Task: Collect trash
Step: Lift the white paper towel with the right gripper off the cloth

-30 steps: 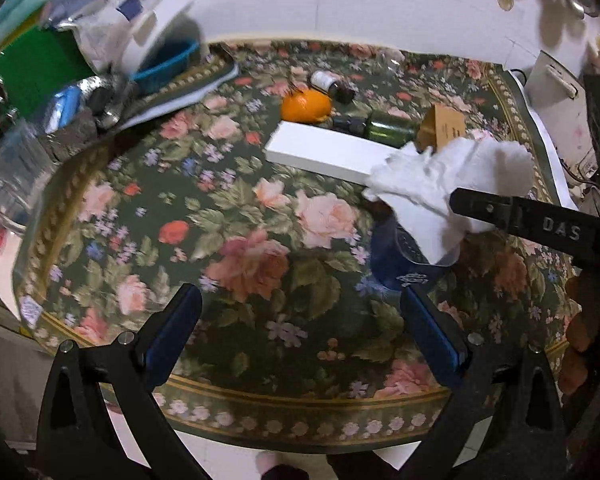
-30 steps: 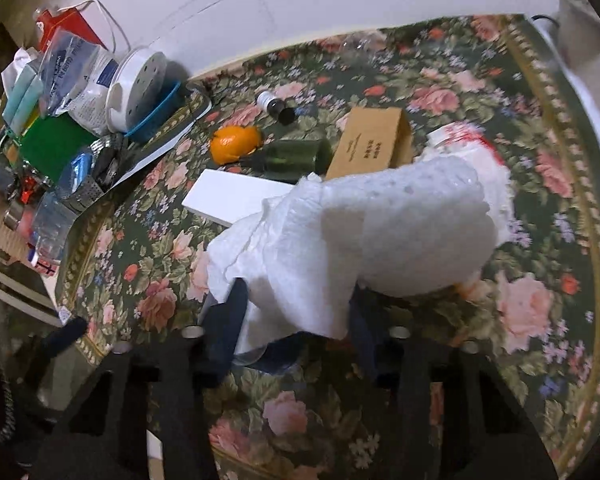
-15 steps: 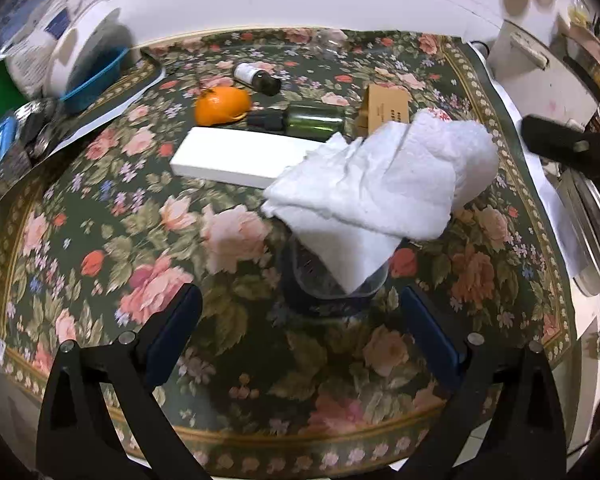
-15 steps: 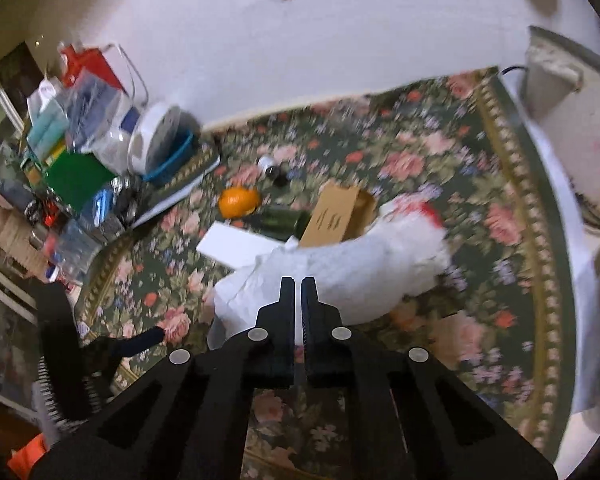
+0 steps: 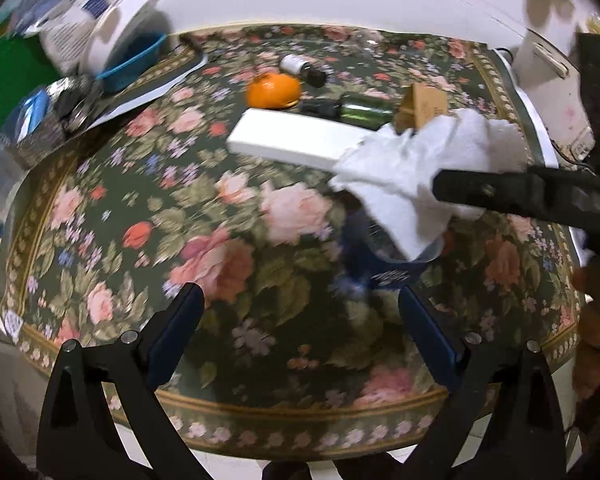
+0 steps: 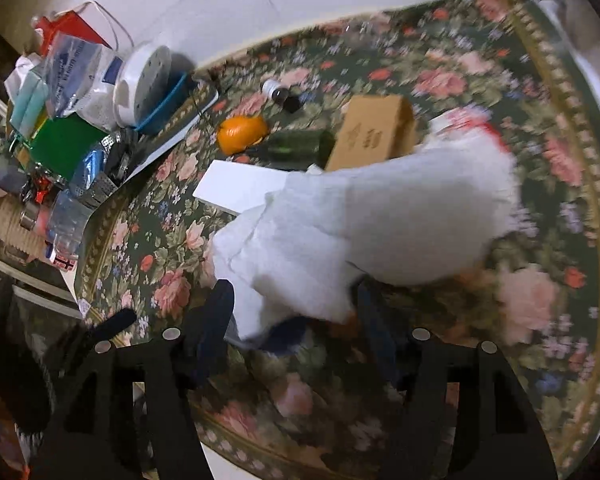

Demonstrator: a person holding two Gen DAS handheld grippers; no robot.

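Half a second earlier the right gripper [image 6: 292, 320] stood shut and lifted clear of the crumpled white paper towel [image 6: 380, 224]; it has since come back down over it, and its jaws are opening, with the towel's lower edge hanging between the two fingers [image 6: 216, 316] — whether the pads press on it cannot be told. Both views are blurred by motion.

Left wrist view, left to right: a heap of packets, a blue basket [image 5: 136, 60] and a white round object [image 5: 116, 28] crowd the far left edge of the floral surface [image 5: 220, 216]. Toward the middle lie an orange [image 5: 274, 90], a small dark bottle with a white cap [image 5: 302, 68] behind it, and a long white box [image 5: 292, 142] in front. A green bottle [image 5: 360, 110] lies on its side just beside a brown cardboard box [image 5: 424, 106]. Further right, the paper towel [image 5: 412, 172] drapes over and into a dark blue cup [image 5: 384, 264]; one finger of the right gripper [image 5: 520, 196] crosses in front of it from the right edge. A white appliance [image 5: 552, 92] stands at the far right.

The left gripper [image 5: 300, 320] is held wide open above bare cloth — nothing between its fingers [image 5: 176, 328], the cup just ahead of the right-hand one.
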